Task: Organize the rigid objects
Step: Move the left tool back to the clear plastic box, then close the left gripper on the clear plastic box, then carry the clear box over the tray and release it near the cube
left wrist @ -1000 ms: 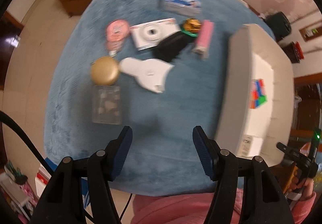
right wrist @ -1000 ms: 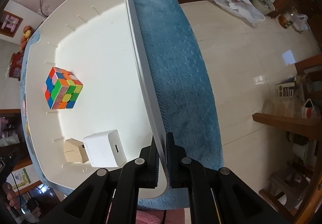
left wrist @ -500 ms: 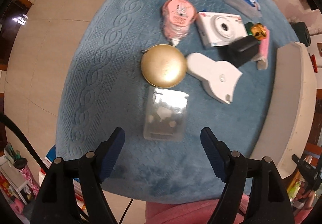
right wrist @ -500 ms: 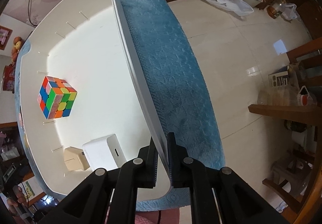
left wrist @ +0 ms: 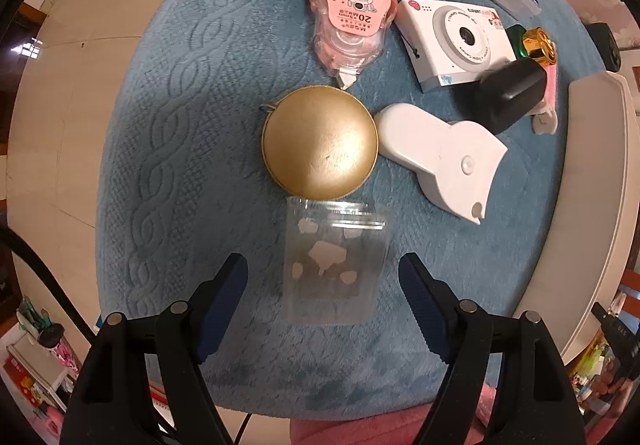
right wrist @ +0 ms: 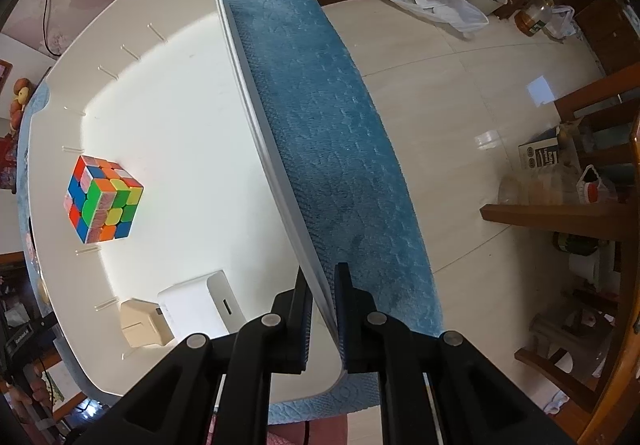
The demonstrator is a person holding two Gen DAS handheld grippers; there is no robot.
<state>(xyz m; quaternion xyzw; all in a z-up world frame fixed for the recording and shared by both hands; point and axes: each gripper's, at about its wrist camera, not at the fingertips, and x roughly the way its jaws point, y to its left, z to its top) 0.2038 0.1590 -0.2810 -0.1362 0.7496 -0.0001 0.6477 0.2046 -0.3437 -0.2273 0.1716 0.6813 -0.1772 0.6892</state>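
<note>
While the right hand-held gripper is pinching the tray rim, the left hand-held gripper is hanging wide apart over a clear bag.
The left one's jaws have just been opening, and the bag is lying flat on the blue surface between them, untouched, just beside a gold disc. A cube and a white box are sitting in the tray.

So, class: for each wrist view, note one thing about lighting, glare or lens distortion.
Left wrist view: warm, dim light; soft sheen on the gold round case; fisheye bends the blue mat. Right wrist view: daylight; white tray interior is bright, its straight wall curves; window glare on the floor.
</note>
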